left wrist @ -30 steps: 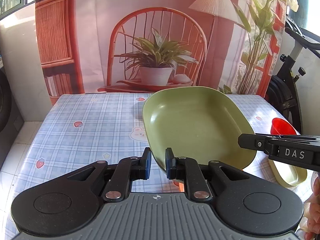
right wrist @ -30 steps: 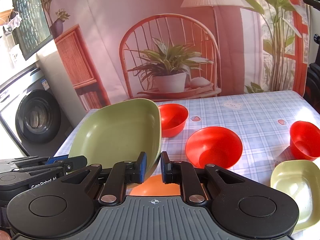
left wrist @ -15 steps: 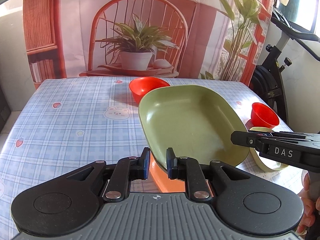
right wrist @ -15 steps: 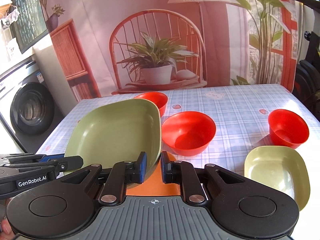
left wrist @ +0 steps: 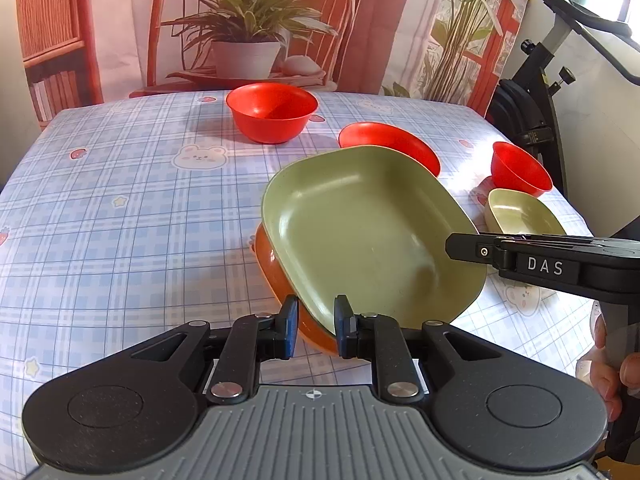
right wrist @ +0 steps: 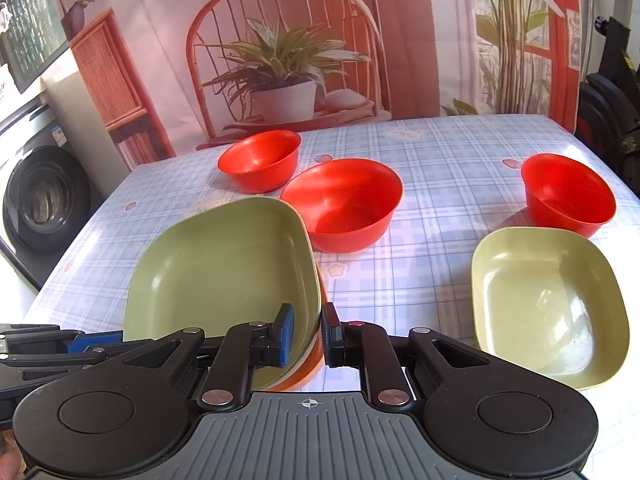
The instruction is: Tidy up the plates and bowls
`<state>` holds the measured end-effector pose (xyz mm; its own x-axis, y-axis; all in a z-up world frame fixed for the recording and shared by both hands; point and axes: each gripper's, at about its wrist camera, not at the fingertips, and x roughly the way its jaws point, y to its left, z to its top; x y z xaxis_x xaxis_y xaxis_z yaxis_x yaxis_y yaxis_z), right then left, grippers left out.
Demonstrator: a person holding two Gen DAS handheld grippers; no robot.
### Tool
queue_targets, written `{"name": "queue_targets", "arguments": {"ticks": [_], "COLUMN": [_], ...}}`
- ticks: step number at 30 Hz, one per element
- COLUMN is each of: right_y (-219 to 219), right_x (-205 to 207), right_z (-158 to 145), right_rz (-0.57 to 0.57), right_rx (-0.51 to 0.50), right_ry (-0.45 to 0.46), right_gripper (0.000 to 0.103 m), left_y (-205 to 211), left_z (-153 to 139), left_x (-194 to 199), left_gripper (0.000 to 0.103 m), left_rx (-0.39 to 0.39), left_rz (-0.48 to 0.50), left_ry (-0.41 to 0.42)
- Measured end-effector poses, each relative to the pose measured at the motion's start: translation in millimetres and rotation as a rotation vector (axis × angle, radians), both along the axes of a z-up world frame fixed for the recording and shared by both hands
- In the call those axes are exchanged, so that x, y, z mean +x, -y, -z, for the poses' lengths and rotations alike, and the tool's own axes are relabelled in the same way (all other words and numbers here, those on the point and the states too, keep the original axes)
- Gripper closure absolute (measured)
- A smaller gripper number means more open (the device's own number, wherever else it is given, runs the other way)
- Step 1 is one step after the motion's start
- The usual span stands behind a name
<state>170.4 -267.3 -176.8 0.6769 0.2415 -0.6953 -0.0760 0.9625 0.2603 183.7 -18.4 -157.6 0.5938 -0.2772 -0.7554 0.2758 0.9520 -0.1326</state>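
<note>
A large green square plate point(left wrist: 372, 232) point(right wrist: 224, 272) lies on an orange plate point(left wrist: 276, 276) point(right wrist: 308, 372) near the table's front. My left gripper point(left wrist: 313, 330) straddles the stacked plates' near rim, jaws slightly apart. My right gripper point(right wrist: 307, 334) straddles the opposite rim the same way. Three red bowls point(right wrist: 260, 166) point(right wrist: 344, 204) point(right wrist: 568, 194) and a small green dish point(right wrist: 548, 308) stand on the table.
The table has a blue checked cloth point(left wrist: 120, 216). An exercise bike point(left wrist: 536, 92) stands at the right, a washing machine point(right wrist: 44, 196) at the left. A printed backdrop hangs behind the table's far edge.
Both grippers lowered the green plate from a tilted, raised hold down onto the orange plate. The jaws have widened a little around the rims.
</note>
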Motion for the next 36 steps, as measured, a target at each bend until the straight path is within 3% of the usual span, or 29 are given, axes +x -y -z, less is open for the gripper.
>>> {"name": "queue_targets", "arguments": {"ticks": [21,36], "right_y": [0,-2], "right_x": [10,10], "right_z": [14,20], "right_rz": [-0.009,-0.019], "right_rx": [-0.012,-0.028], "right_ry": [-0.037,-0.057], "right_gripper": [0.089,0.086], "left_y": [-2,-15], "left_z": [11,8], "left_x": [9,9], "left_gripper": [0.081,0.078], "left_rx": [-0.021,-0.05], "left_rz": [-0.014,-0.062], "left_ry": [-0.044,-0.02]}}
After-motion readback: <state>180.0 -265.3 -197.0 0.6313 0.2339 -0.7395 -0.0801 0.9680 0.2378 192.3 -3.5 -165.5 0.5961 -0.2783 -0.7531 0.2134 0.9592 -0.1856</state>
